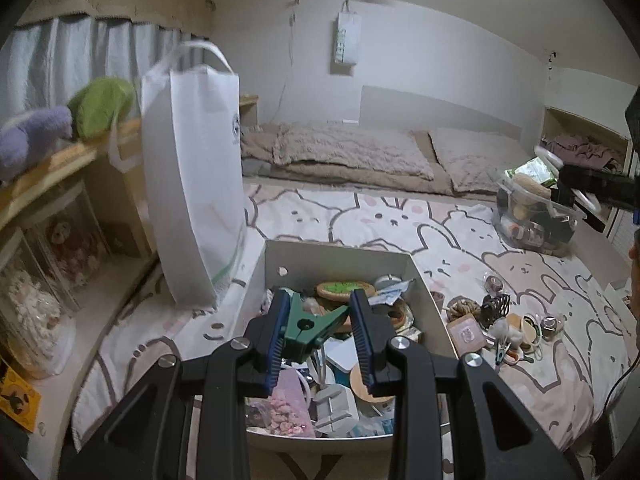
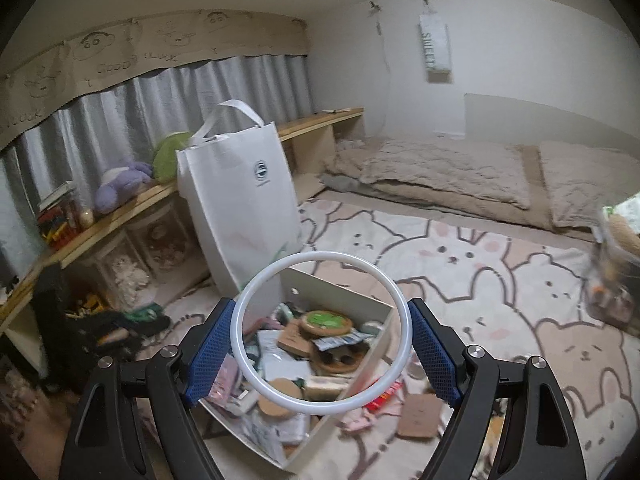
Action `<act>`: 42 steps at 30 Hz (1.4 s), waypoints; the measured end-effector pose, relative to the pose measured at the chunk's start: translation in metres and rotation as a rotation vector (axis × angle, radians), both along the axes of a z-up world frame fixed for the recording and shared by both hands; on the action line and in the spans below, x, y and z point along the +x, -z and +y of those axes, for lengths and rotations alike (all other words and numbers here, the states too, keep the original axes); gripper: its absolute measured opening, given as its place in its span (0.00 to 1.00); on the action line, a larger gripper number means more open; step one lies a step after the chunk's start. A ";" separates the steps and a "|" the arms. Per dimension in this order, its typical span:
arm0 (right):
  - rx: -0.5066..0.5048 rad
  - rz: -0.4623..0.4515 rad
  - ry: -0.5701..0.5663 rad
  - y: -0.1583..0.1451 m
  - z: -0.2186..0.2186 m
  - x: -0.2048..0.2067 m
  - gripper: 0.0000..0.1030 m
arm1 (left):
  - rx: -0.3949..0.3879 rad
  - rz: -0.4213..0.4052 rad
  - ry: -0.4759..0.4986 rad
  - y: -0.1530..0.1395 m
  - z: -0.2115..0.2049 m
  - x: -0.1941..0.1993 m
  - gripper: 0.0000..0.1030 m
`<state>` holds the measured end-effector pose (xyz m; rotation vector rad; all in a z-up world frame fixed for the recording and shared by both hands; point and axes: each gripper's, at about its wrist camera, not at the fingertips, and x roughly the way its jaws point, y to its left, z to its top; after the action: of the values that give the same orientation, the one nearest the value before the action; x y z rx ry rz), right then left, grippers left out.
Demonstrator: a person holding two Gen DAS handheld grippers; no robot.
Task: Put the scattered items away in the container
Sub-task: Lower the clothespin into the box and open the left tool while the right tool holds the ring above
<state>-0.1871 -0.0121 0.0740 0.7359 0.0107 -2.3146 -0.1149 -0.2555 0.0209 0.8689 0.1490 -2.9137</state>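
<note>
A white open box (image 1: pixel 344 250) on the bed holds many small items; it also shows in the right wrist view (image 2: pixel 332 282). My left gripper (image 1: pixel 320 300) is shut on a green clamp (image 1: pixel 310 326) and holds it over the box. My right gripper (image 2: pixel 322 314) is shut on a white ring (image 2: pixel 320 334), held above the box's near edge. The right gripper with its ring also shows in the left wrist view (image 1: pixel 560 168) at the far right. Several scattered small items (image 1: pixel 504 320) lie on the bunny-print bedspread right of the box.
A tall white tote bag (image 1: pixel 192 184) stands left of the box. A clear tub of items (image 1: pixel 532 216) sits on the bed at right. Pillows (image 1: pixel 352 152) lie at the head of the bed. A wooden shelf with plush toys (image 2: pixel 132 184) runs along the left.
</note>
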 end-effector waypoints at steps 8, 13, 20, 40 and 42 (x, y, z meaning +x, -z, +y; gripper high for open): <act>0.018 -0.028 -0.045 0.001 -0.032 -0.021 0.83 | 0.098 -0.055 0.011 0.021 -0.007 -0.019 0.30; 0.037 -0.038 -0.055 0.001 -0.050 -0.035 0.83 | 0.110 -0.104 0.027 0.034 -0.004 -0.029 0.30; 0.053 -0.059 -0.058 0.007 -0.064 -0.050 0.83 | 0.091 -0.208 0.024 0.063 0.001 -0.040 0.30; 0.104 -0.169 -0.095 0.047 -0.096 -0.075 0.83 | 0.099 -0.300 0.022 0.100 0.000 -0.042 0.75; 0.108 -0.179 -0.099 0.051 -0.099 -0.077 0.83 | 0.091 -0.300 0.022 0.099 0.000 -0.041 0.75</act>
<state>-0.2640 -0.1112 0.0227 0.9734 0.0899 -2.1608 -0.1561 -0.2559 -0.0778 1.3153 0.2507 -2.7713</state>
